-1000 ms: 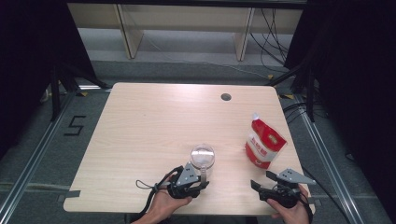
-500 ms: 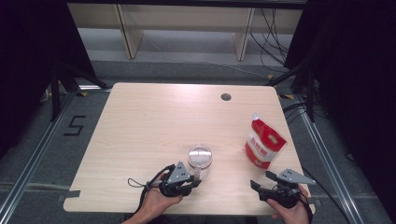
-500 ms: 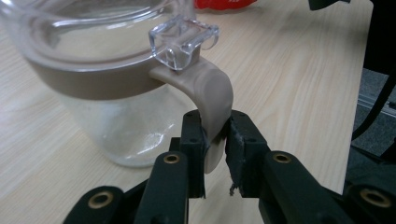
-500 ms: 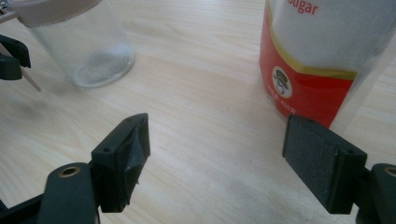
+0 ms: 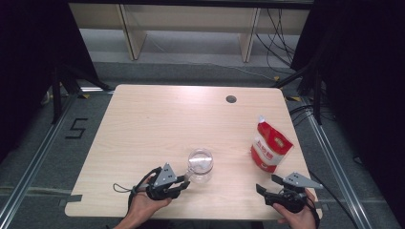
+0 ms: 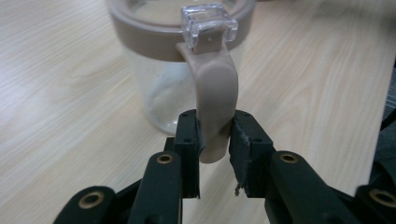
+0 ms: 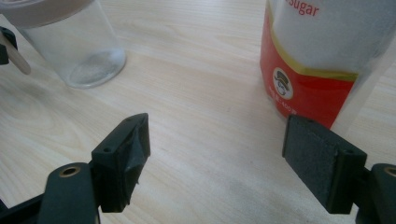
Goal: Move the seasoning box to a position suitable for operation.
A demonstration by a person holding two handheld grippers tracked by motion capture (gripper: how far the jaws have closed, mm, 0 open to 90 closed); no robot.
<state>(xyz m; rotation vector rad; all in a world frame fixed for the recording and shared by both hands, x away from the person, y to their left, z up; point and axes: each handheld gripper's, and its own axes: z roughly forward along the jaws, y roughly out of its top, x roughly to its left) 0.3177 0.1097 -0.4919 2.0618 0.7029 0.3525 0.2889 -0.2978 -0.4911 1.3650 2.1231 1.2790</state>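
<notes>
Nearest to me, the left tool (image 6: 215,125) had the jar's tan pull tab (image 6: 215,88) between its jaws. They had just been opening a little, yet as far as I could tell both pads lay against the tab's sides low down, near its free end. I judged the step to be working that tab to free the tan lid (image 6: 149,32). To do it well I would take the tab higher, closer to the clear hinge block, squeeze firmly, and pull along its curve rather than sideways, because the clear jar (image 6: 154,98) looked light and empty and could slide or tip on the bench (image 6: 56,93). The jar stood upright just beyond the tool's tips, its tab hanging down toward me. The right tool (image 7: 217,140) rested low near the bench's front edge with its jaws wide apart and nothing between them. The jar was off to its far left, and the red-and-white sugar bag (image 7: 322,70) stood upright close ahead on its right, apart from both jaws.
</notes>
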